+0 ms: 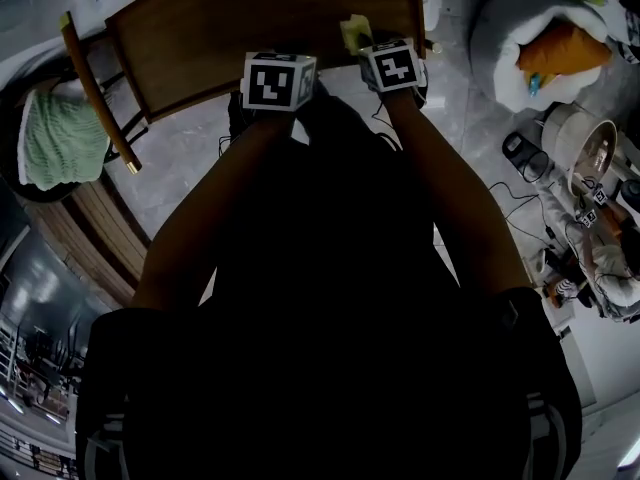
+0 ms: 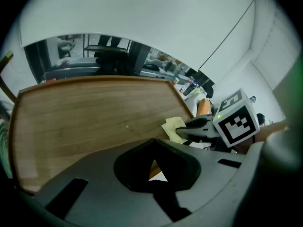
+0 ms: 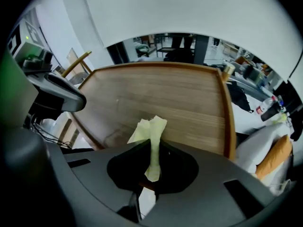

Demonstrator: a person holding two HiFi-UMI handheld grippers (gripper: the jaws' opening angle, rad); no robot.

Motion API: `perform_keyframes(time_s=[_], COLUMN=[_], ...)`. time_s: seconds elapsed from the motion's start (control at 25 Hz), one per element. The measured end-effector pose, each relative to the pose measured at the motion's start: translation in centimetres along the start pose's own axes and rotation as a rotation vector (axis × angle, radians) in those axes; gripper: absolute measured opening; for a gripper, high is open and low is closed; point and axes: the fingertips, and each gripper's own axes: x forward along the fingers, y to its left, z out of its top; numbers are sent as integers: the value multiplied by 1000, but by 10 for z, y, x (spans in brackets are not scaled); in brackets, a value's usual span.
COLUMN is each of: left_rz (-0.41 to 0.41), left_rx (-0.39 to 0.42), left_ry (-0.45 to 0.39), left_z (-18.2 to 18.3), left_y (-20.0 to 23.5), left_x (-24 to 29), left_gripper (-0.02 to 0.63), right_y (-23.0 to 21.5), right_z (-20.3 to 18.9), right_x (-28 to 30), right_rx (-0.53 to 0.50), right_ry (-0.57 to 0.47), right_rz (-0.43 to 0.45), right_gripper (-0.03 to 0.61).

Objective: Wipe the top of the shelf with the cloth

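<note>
Shelf top (image 1: 260, 28): 1 flat wooden board, warm brown, grain running along its length, with a darker lip at the edges and rounded corners. 1 item touching it: a pale yellow cloth (image 2: 173, 128), crumpled, at the near edge toward the right corner. The far half is in even light. The shelf stands on a grey mottled floor (image 1: 185, 168).
</note>
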Motion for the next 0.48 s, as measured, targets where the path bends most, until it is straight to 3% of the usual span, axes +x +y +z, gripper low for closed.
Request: perform_keyframes(time_s=[0.24,0.48], left_rz=[-24,-4], left_rx=[13,5], left_ry=[1,-26], left_z=[3,5], left_y=[-27,-15], left_x=[9,2], left_gripper=[11,11], right_y=[-54,-73], right_z=[-10,-16], right_x=[-24,-33], right_rx=[69,82], right_ry=[-23,-5], right_rz=[-117,-224], right_gripper=[43,43])
